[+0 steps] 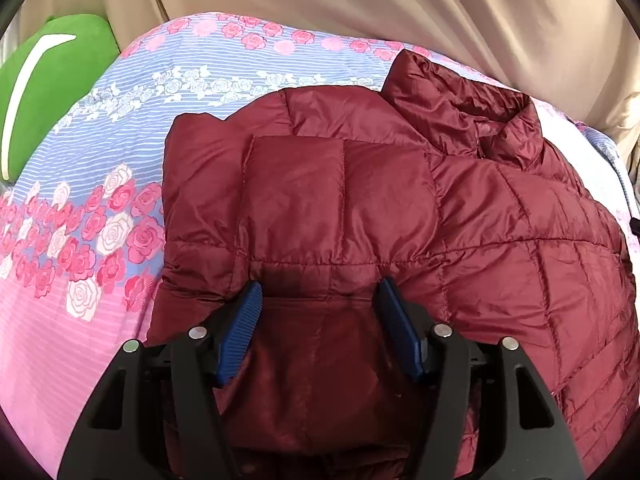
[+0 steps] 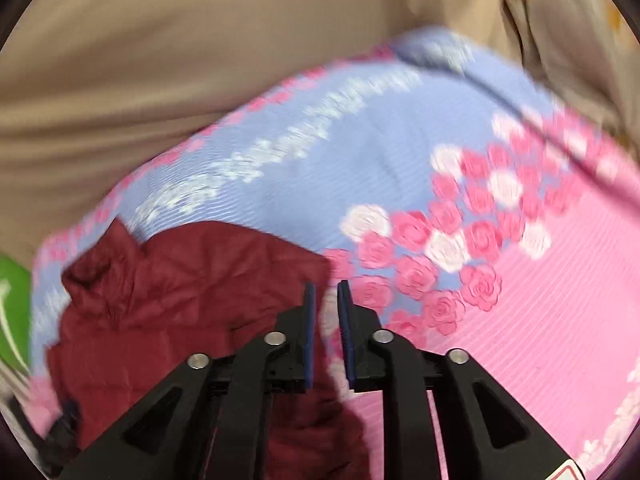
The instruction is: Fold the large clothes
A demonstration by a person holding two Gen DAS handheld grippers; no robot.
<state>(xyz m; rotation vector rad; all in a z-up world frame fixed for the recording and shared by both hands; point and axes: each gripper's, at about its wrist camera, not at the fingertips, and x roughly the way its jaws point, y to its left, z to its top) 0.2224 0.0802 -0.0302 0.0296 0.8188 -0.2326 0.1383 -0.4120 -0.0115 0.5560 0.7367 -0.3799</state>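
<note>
One garment: a maroon quilted jacket [image 1: 400, 208] lies spread on the bed, collar toward the far side
Bedsheet [image 1: 100, 220]: pink and lilac with rose print, under the jacket
Left gripper [image 1: 320, 296]: blue fingers spread wide over a folded jacket panel, grasping nothing
Right gripper [image 2: 326, 292]: fingers slightly parted, nothing between them, at the jacket's edge; view blurred
Green cushion [image 1: 52, 80]: far left corner
Beige curtain [image 1: 360, 8]: behind the bed

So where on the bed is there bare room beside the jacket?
Free: floral sheet between the jacket and green pillow, and the pink stretch past the right gripper. Crowded: under the left gripper.
</note>
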